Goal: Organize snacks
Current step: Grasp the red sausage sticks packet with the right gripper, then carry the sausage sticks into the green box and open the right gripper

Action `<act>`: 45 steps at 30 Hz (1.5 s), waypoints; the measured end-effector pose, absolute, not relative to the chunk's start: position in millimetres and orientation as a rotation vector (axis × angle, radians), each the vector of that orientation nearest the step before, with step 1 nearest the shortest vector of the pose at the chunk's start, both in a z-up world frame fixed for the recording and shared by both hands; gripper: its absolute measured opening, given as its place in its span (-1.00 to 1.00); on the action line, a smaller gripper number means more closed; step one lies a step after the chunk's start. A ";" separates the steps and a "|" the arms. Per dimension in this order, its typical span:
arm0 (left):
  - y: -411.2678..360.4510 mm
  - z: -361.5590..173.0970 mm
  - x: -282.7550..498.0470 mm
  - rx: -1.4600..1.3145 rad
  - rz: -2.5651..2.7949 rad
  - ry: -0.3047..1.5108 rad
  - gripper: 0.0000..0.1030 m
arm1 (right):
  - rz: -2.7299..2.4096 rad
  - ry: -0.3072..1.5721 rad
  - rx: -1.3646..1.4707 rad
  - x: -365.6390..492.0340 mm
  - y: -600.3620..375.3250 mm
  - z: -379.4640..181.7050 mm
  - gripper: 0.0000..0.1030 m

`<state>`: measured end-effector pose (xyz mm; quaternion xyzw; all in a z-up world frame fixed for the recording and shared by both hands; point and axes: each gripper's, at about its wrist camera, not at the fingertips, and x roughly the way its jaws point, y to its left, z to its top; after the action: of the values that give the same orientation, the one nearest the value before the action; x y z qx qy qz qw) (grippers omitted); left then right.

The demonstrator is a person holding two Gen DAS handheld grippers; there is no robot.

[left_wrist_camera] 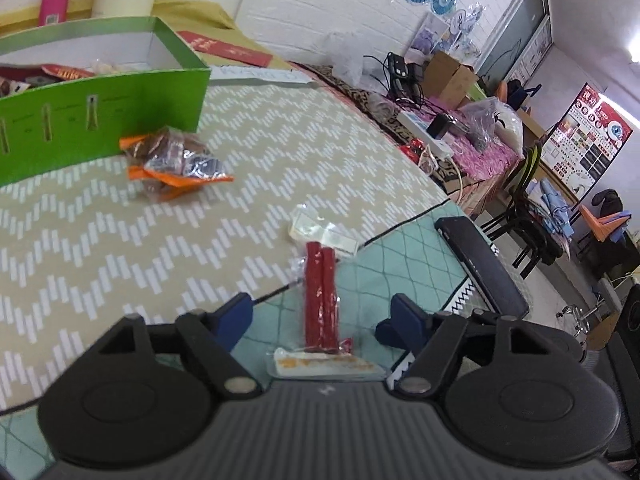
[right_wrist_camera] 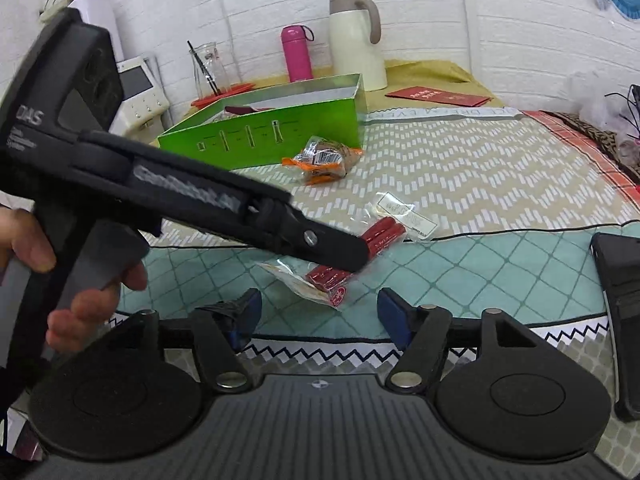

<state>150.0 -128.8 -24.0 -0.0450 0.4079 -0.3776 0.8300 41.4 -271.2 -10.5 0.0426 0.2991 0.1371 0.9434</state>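
Note:
A clear packet of two red sausage sticks (left_wrist_camera: 320, 300) lies on the teal mat, and my left gripper (left_wrist_camera: 318, 314) straddles it with a blue finger on each side, open and not touching it. In the right wrist view the left gripper (right_wrist_camera: 356, 256) reaches in from the left and its black finger covers the middle of the sausage packet (right_wrist_camera: 382, 232). My right gripper (right_wrist_camera: 320, 314) is open just short of the packet's near end, nothing between its fingers. An orange snack bag (left_wrist_camera: 176, 160) (right_wrist_camera: 324, 160) lies in front of the green box (left_wrist_camera: 100, 112) (right_wrist_camera: 280, 128), which holds some wrapped snacks.
A black phone-like slab (left_wrist_camera: 480, 268) (right_wrist_camera: 616, 280) lies at the mat's right edge. Behind the box stand a pink bottle (right_wrist_camera: 296, 54), a cream jug (right_wrist_camera: 356, 40) and a glass jar (right_wrist_camera: 210, 66). A red envelope (right_wrist_camera: 438, 96) lies at the back. A hand (right_wrist_camera: 32, 248) holds the left gripper.

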 end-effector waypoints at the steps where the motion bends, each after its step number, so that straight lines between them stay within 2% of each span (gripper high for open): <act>1: -131.4 -23.5 152.0 -0.089 -0.801 0.867 0.34 | 0.270 0.604 0.074 43.1 -269.9 -11.2 1.00; 3: -137.1 -23.1 157.0 -0.081 -0.818 0.877 0.22 | 0.259 0.588 0.035 48.0 -266.9 -13.8 1.00; 5: -141.6 -23.3 162.2 -0.075 -0.841 0.885 -0.06 | 0.244 0.570 -0.016 53.3 -262.3 -16.5 1.00; 7: -142.8 -25.3 167.2 -0.079 -0.846 0.888 -0.49 | 0.233 0.556 -0.072 58.0 -257.8 -19.0 0.99; 9: -141.6 -26.6 168.7 -0.073 -0.827 0.883 -0.87 | 0.232 0.561 -0.061 60.9 -258.7 -15.9 0.78; 11: -138.5 -25.7 166.7 -0.071 -0.816 0.867 -0.88 | 0.245 0.562 -0.061 61.6 -257.2 -12.6 0.60; 12: -136.8 -24.4 163.6 -0.063 -0.809 0.857 -0.91 | 0.254 0.561 -0.074 60.7 -254.2 -10.2 0.43; 15: -128.4 -18.5 156.3 -0.048 -0.772 0.820 -0.91 | 0.276 0.549 -0.101 60.2 -245.7 -7.7 0.21; 19: -109.5 -7.2 158.7 -0.089 -0.736 0.795 -0.92 | 0.316 0.535 -0.054 65.0 -244.8 3.4 -0.41; 22: -98.1 7.4 160.6 -0.108 -0.710 0.753 -0.92 | 0.343 0.501 -0.066 68.9 -238.5 14.7 -0.58; 33: -67.5 69.1 197.0 -0.160 -0.629 0.593 -0.92 | 0.416 0.327 -0.131 114.8 -219.0 68.3 -0.65; 34: -66.5 73.1 202.6 -0.161 -0.624 0.583 -0.92 | 0.426 0.321 -0.127 121.9 -218.9 71.7 -0.78; 35: -65.0 76.4 210.0 -0.172 -0.625 0.582 -0.92 | 0.448 0.316 -0.115 129.0 -218.8 74.5 -0.83; 45: -62.4 69.2 280.8 -0.232 -0.558 0.622 -0.92 | 0.470 0.345 -0.079 199.9 -209.2 67.9 -0.84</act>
<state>280.8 -62.4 69.2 -0.1126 0.3012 -0.2702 0.9075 199.9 -209.2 67.9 -0.0390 0.1701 0.2319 0.9570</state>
